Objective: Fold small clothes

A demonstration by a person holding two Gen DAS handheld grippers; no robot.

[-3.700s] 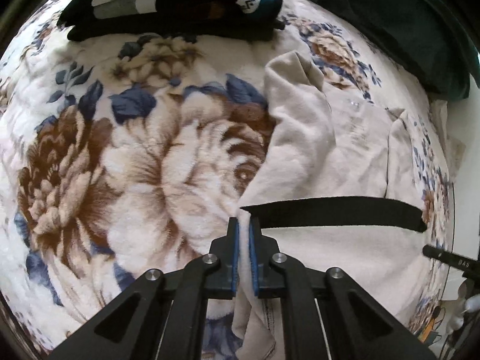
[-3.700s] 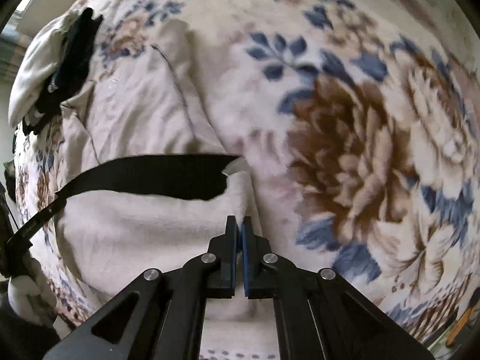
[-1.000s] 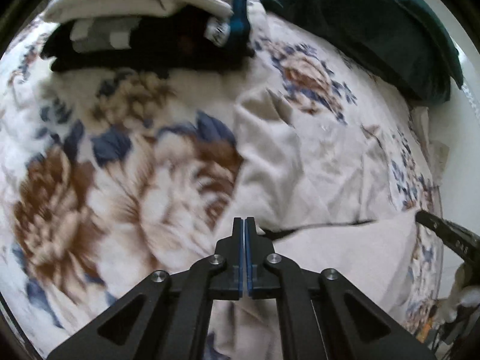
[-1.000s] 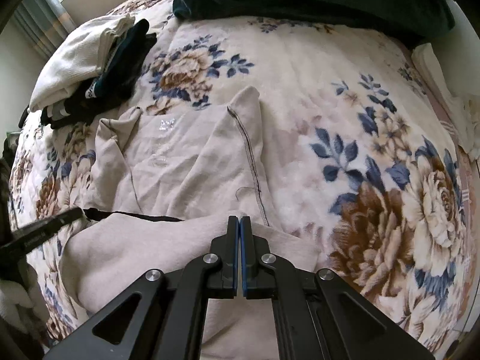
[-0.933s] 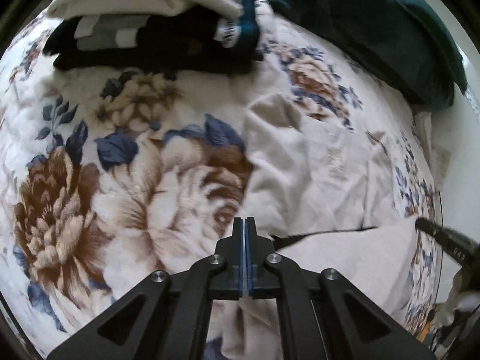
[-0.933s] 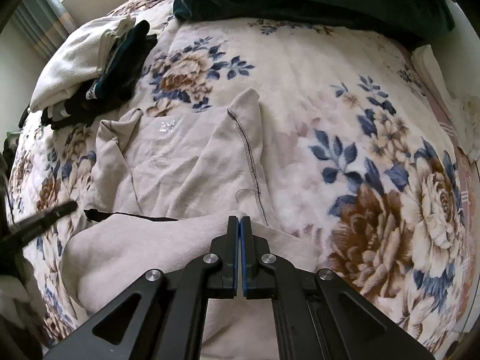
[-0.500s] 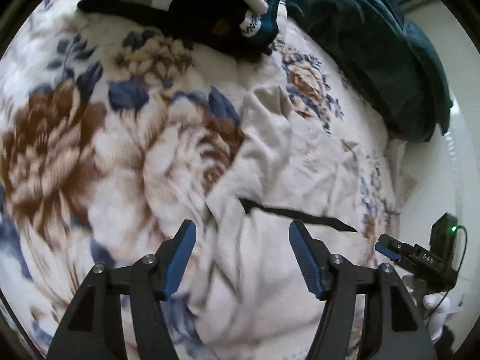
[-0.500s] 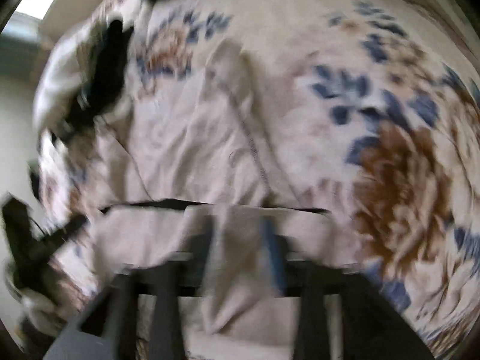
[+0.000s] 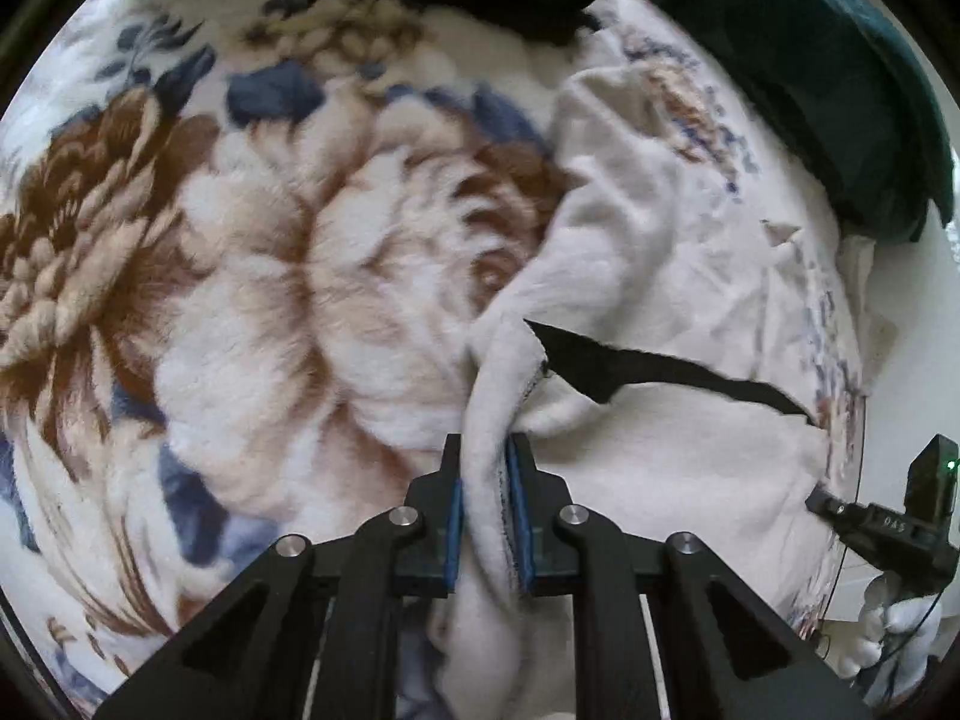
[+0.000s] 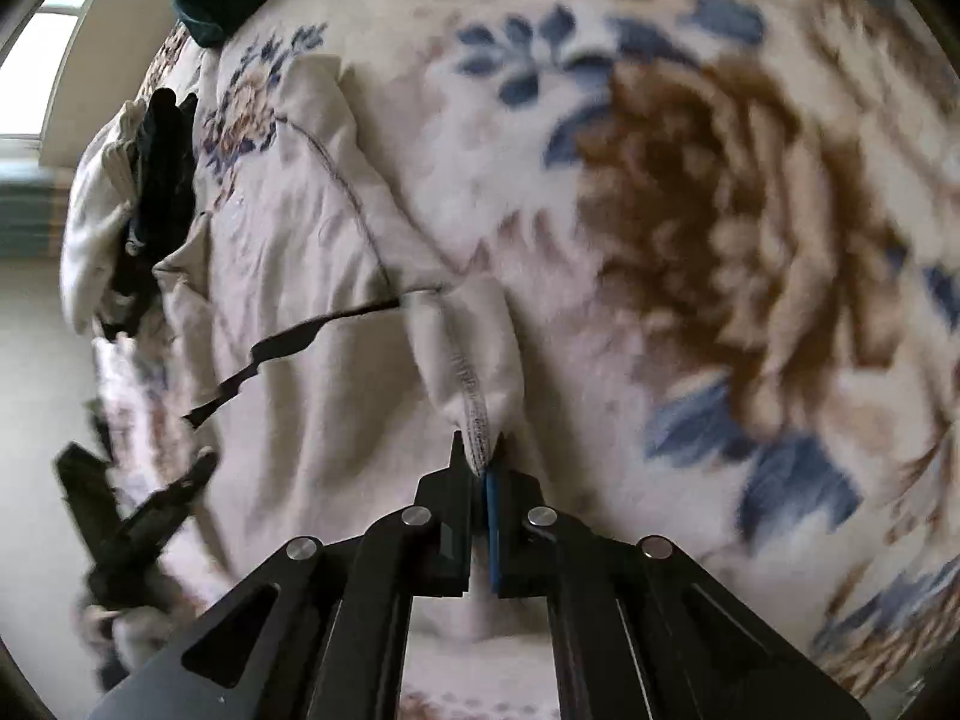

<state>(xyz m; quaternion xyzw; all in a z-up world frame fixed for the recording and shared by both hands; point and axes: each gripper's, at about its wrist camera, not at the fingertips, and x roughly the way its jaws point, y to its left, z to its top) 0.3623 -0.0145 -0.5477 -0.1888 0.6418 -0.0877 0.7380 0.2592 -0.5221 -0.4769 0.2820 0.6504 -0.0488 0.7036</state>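
A cream garment (image 9: 648, 276) with a black band (image 9: 660, 369) lies on the floral blanket, its near half folded over the far half. My left gripper (image 9: 485, 450) is shut on a bunched fold of the garment at its left edge. My right gripper (image 10: 483, 450) is shut on the garment's stitched hem corner (image 10: 474, 372) at its right edge. The black band (image 10: 282, 345) also shows in the right wrist view. Each gripper shows at the far side of the other's view, my right gripper (image 9: 870, 528) and my left gripper (image 10: 138, 516).
The floral blanket (image 9: 240, 252) covers the bed. A stack of folded clothes, dark and white, (image 10: 138, 180) lies at the far end. A dark teal pillow (image 9: 810, 60) lies beyond the garment. The bed edge and a white wall (image 9: 918, 360) are on the right.
Half a second ago both grippers were open after laying the folded half down. Now both have shut on the garment's side edges, left on a bunched fold, right on the hem corner.
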